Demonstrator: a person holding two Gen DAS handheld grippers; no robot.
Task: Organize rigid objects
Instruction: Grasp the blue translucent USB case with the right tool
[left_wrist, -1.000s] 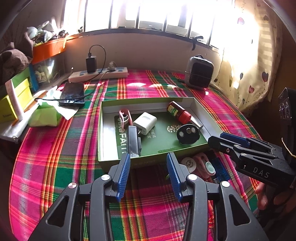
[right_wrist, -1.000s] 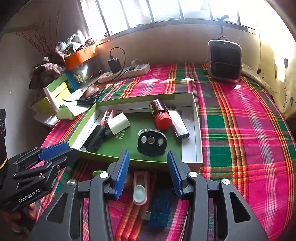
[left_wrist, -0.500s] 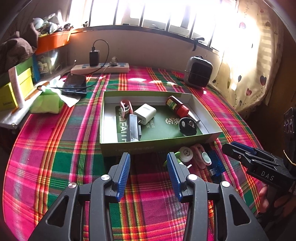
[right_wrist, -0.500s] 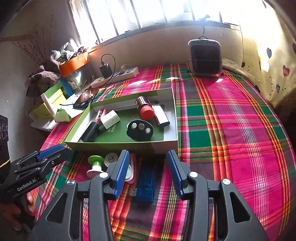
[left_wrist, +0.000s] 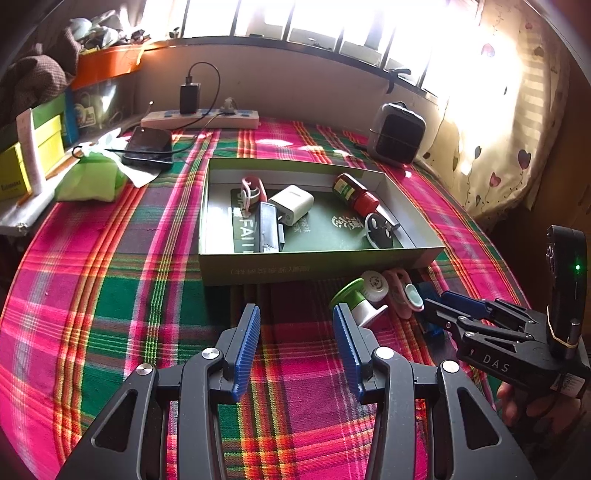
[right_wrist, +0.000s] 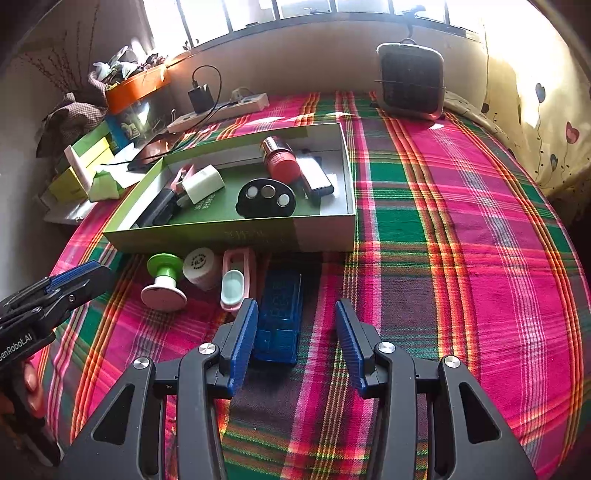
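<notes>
Both claws, left (left_wrist: 296, 347) & right (right_wrist: 295, 343), wide, holding nothing; several bits in box (right_wrist: 229, 236), approx 4 outside incl blue stick (right_wrist: 279, 314).

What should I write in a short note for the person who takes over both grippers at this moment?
Left gripper: open, empty, over the cloth in front of the green box.
Right gripper: open, empty, near the blue USB device.
Done: red-capped bottle, white charger and black oval piece lie in the box with other small items.
Left: green-and-pink spool, white round cap, pink holder and the blue device lie outside, beside the box's front wall.
</notes>
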